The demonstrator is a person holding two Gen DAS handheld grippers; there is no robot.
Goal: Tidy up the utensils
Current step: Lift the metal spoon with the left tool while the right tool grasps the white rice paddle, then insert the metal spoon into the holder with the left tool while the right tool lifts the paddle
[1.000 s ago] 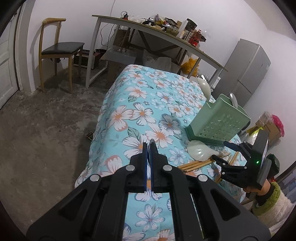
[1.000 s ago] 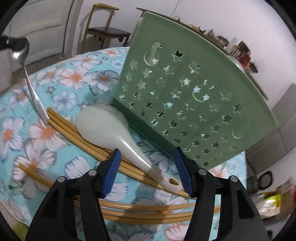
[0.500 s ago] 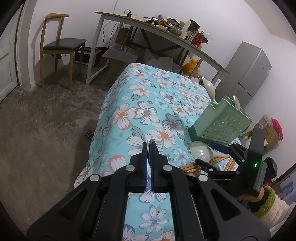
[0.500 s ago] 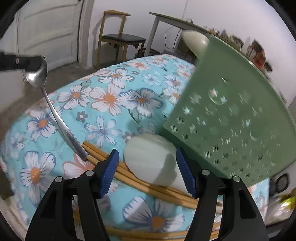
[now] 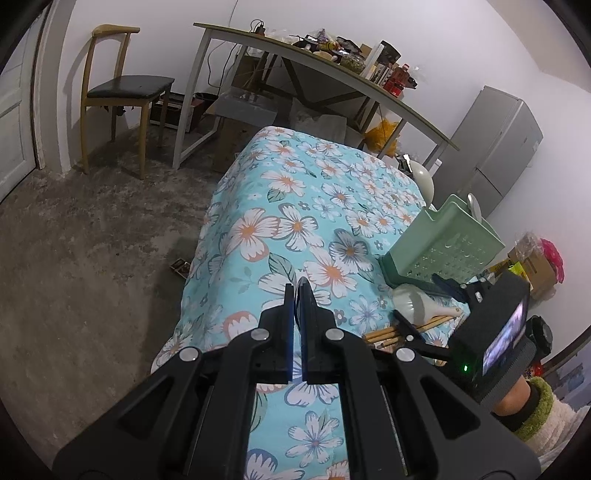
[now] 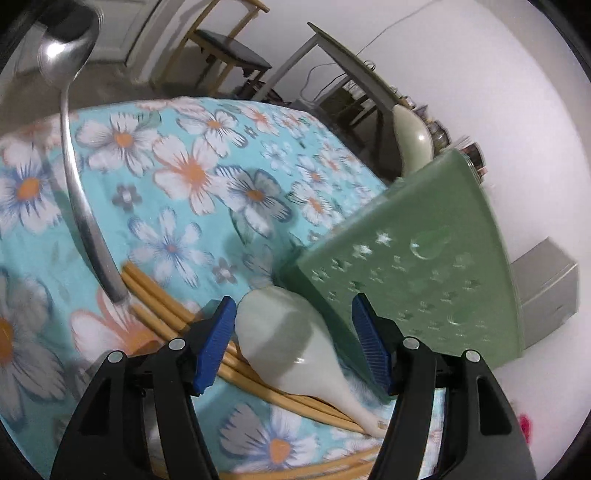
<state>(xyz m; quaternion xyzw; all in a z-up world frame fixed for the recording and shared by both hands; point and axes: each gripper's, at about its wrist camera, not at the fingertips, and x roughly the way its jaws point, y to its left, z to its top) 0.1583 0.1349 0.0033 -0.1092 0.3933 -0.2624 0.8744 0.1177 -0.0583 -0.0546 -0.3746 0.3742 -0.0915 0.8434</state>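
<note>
My left gripper (image 5: 297,291) hangs shut over the floral tablecloth (image 5: 295,221). In the right wrist view its black tip (image 6: 70,22) grips the bowl of a metal spoon (image 6: 74,177), whose handle slants down to the wooden chopsticks (image 6: 162,306). My right gripper (image 6: 291,325) is open around the broad head of a pale rice spoon (image 6: 291,339) that lies on the chopsticks against the green perforated utensil holder (image 6: 424,266). The pads do not press on it. In the left wrist view the right gripper (image 5: 417,299) sits over that spoon (image 5: 410,306), beside the holder (image 5: 450,254).
The holder has a pale ladle (image 5: 423,181) and a small spoon (image 5: 474,206) standing in it. The cloth's left edge drops to a concrete floor (image 5: 92,240). A chair (image 5: 125,88), a cluttered long table (image 5: 332,55) and a grey fridge (image 5: 498,147) stand behind.
The right gripper slid from the pale spoon's handle end toward its broad head and rolled a little. The left gripper stayed where it was, shut.
</note>
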